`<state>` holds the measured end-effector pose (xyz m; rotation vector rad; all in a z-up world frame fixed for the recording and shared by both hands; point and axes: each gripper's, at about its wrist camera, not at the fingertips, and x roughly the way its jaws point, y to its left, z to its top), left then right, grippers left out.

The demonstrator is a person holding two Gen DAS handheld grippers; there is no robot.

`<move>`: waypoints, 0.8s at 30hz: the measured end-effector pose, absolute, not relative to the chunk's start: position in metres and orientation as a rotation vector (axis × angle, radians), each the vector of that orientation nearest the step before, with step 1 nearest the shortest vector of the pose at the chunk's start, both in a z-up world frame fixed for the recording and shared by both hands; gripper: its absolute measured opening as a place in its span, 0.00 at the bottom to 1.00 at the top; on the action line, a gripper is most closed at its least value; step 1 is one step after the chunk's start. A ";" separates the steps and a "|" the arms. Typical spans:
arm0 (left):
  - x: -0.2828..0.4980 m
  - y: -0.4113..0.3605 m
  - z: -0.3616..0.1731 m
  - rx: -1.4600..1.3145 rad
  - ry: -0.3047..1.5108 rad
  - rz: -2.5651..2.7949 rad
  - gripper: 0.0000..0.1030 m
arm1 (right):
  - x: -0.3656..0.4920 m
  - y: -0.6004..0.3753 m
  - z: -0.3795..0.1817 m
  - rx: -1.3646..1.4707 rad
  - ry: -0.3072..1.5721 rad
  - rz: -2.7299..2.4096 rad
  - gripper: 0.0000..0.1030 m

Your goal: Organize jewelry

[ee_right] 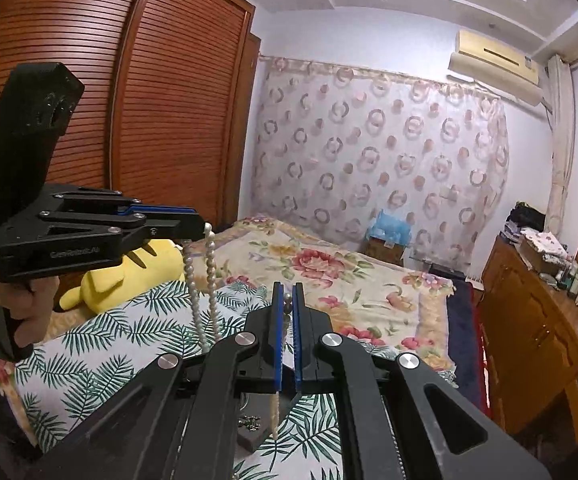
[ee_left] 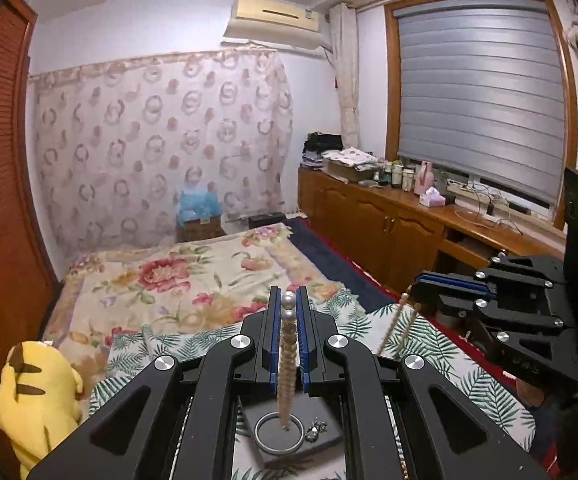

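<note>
Plush toy blocks the bed's left; cabinet flanks its right.

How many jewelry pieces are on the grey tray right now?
2: a bangle on the tray, and a small charm piece beside it. Gripper bodies hide part of the tray, so more may be hidden.

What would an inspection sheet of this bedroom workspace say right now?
Surface: leaf-print cloth spread on a floral bedspread.
Job's things: pearl necklace held up by both tools; grey tray below holds a bangle and a small metal charm.
Clutter: yellow plush toy beside the cloth.
Grippers: left tool and right tool both shut on pearls.
Cables: wires on the wooden sideboard.
Surroundings: louvred wardrobe, air conditioner, window blind.
</note>
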<state>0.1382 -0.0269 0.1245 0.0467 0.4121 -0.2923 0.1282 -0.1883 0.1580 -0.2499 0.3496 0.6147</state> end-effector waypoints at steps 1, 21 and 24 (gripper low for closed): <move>0.142 -0.026 0.122 0.043 0.419 -0.292 0.06 | 0.130 -0.188 0.157 -0.248 0.351 0.616 0.05; 0.174 -0.010 0.007 -0.043 0.621 -0.304 0.07 | 0.177 -0.161 0.113 -0.265 0.407 0.636 0.05; 0.169 -0.009 0.000 -0.043 0.634 -0.310 0.07 | 0.189 -0.159 0.088 -0.242 0.477 0.644 0.05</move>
